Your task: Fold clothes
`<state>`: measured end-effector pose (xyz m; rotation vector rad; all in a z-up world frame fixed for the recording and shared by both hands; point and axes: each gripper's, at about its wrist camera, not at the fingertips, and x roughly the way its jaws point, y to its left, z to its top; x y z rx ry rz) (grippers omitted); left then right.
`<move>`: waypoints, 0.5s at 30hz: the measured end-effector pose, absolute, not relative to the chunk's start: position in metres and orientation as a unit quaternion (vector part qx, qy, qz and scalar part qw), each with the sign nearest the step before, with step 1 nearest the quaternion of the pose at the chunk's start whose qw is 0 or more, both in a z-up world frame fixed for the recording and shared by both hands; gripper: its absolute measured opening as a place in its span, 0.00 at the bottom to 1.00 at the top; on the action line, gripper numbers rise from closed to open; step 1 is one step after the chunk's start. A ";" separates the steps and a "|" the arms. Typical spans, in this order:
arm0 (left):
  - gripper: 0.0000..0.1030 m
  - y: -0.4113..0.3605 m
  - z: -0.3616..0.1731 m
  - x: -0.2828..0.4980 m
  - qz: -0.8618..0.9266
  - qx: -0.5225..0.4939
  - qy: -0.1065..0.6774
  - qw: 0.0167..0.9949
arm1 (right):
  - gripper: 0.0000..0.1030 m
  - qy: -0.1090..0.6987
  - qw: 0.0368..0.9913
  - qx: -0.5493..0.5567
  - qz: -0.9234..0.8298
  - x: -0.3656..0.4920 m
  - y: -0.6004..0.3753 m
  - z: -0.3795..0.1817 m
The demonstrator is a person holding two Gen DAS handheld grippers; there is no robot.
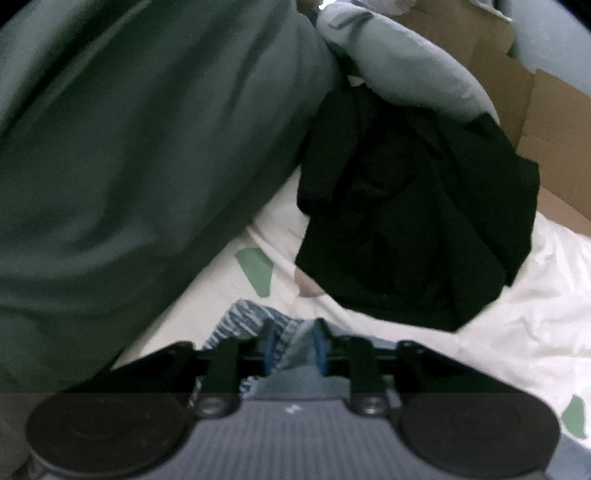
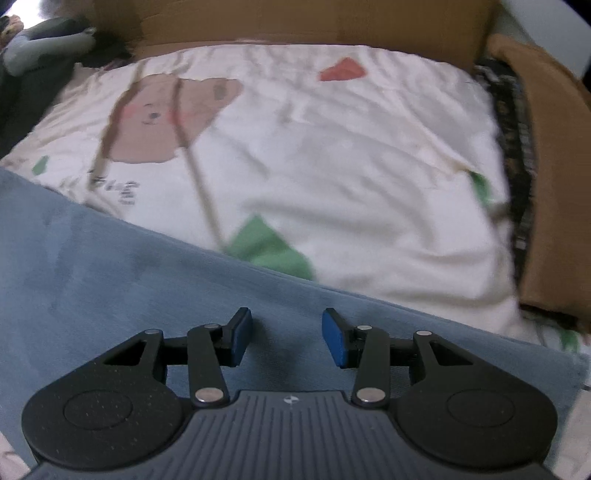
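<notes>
The left gripper [image 1: 294, 345] pinches a fold of blue striped cloth [image 1: 247, 319] between its blue pads, low over the white printed sheet [image 1: 491, 325]. Beyond it on that sheet lies a black garment [image 1: 417, 221]; a large grey-green garment [image 1: 122, 166] hangs beside it. The right gripper [image 2: 287, 338] stands spread — nothing between its pads — above a blue garment [image 2: 110, 266] spread across the sheet's near edge, cardboard [image 2: 295, 22] past the far edge.

Green garment [image 1: 122, 166] blurred, cut off, cardboard box [image 2: 295, 22] cropped
</notes>
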<state>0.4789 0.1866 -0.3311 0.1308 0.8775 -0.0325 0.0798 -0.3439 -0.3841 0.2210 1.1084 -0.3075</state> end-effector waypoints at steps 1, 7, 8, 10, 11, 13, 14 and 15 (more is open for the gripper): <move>0.33 0.185 -0.326 0.477 -0.017 0.062 0.426 0.903 | 0.46 0.523 0.832 0.100 -0.156 0.076 -0.348 -0.384; 0.39 0.161 -0.299 0.457 -0.033 0.068 0.431 0.899 | 0.45 0.518 0.817 0.110 -0.228 0.042 -0.377 -0.377; 0.40 0.155 -0.297 0.453 -0.040 0.070 0.434 0.897 | 0.46 0.515 0.816 0.113 -0.236 0.034 -0.380 -0.374; 0.46 0.144 -0.293 0.445 -0.055 0.076 0.439 0.894 | 0.46 0.509 0.814 0.116 -0.254 0.016 -0.386 -0.369; 0.46 0.138 -0.292 0.440 -0.063 0.078 0.441 0.892 | 0.46 0.507 0.812 0.118 -0.262 0.008 -0.389 -0.368; 0.46 0.128 -0.290 0.432 -0.078 0.084 0.446 0.887 | 0.46 0.507 0.805 0.128 -0.281 -0.011 -0.396 -0.368; 0.46 0.123 -0.290 0.428 -0.083 0.086 0.451 0.885 | 0.46 0.510 0.800 0.131 -0.288 -0.017 -0.400 -0.370; 0.47 0.118 -0.290 0.425 -0.088 0.088 0.455 0.882 | 0.46 0.513 0.795 0.138 -0.292 -0.022 -0.402 -0.375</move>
